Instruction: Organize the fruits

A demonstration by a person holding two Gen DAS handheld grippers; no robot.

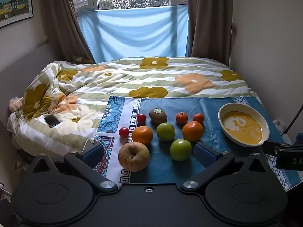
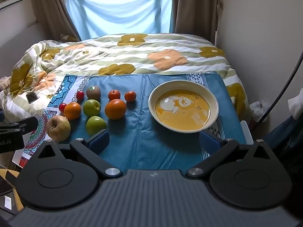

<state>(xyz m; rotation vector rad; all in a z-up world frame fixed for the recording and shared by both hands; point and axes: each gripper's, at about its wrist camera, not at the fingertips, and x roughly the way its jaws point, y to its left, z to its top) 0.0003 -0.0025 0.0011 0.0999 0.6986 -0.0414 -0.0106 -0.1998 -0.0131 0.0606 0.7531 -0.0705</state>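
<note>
We are looking at all the fruits (image 1: 157,132) lying loose toward the left edge of the blue cloth (image 2: 136,143), while the bowl (image 2: 214,96) is sitting empty near its right edge. By our judgement nothing is sorted yet. We are holding the left gripper (image 1: 149,152) and right gripper (image 2: 154,139) spread wide, gripping nothing.

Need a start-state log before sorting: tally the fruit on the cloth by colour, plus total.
Orange, large: 2
Orange-red, small: 2
Green: 2
Red, small: 2
Brown kiwi: 1
Yellowish wrinkled apple: 1
Total: 10, none in the bowl yet.
</note>
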